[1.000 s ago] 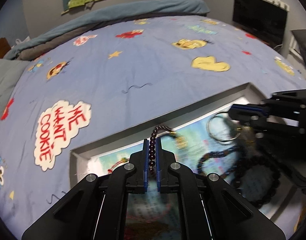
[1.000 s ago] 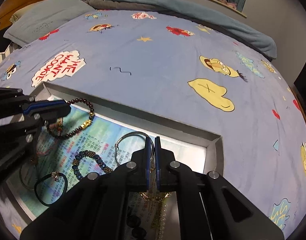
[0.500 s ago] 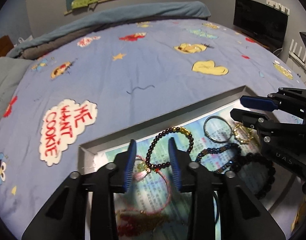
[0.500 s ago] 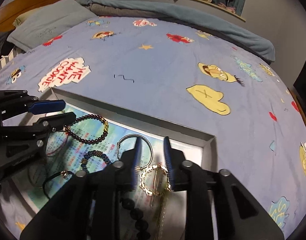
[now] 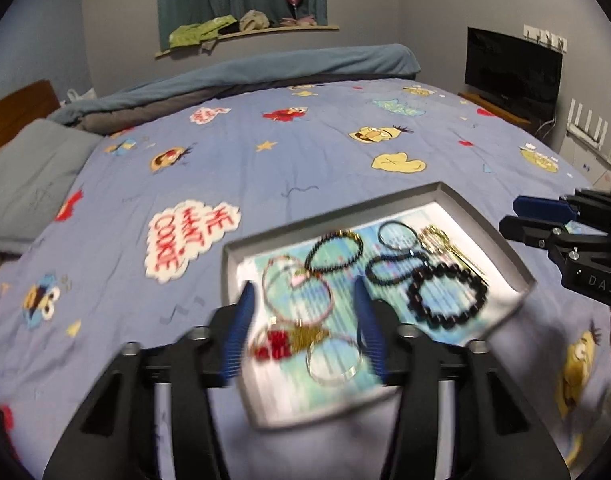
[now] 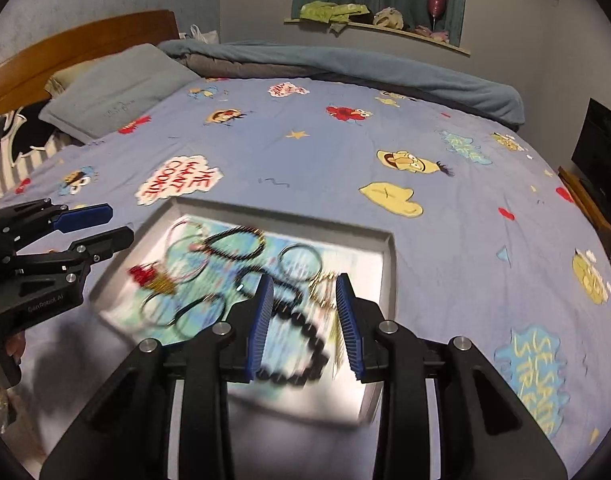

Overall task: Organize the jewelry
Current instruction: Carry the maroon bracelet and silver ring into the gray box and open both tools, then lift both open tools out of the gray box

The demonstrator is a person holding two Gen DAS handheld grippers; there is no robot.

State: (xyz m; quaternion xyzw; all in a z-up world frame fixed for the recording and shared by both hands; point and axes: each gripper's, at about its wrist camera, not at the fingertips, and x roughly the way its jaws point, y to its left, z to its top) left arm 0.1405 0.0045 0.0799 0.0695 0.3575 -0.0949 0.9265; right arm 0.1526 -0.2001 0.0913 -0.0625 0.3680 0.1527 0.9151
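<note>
A grey tray (image 5: 485,226) (image 6: 388,256) lined with a printed sheet lies on the bed. In it lie several bracelets: a dark red bead bracelet (image 5: 334,249) (image 6: 235,243), a big black bead bracelet (image 5: 447,294) (image 6: 301,346), a silver ring (image 5: 395,233) (image 6: 299,260), a gold chain (image 5: 437,236), thin pink bangles (image 5: 293,286) and a red-and-gold charm (image 5: 289,338) (image 6: 151,276). My left gripper (image 5: 305,330) is open and empty, raised above the tray's near left part; it shows in the right wrist view (image 6: 101,226). My right gripper (image 6: 305,324) is open and empty above the tray's right part; it shows in the left wrist view (image 5: 525,216).
The tray rests on a blue cartoon-print bedspread (image 5: 265,168). A grey pillow (image 6: 117,88) and wooden headboard (image 6: 77,48) lie at the far left. A rolled blue blanket (image 6: 345,60) runs along the far edge. A black television (image 5: 513,72) stands at the right.
Both grippers opened, letting go of the dark red bead bracelet and the gold chain, which now lie in the tray. Both grippers have pulled up and back from the tray.
</note>
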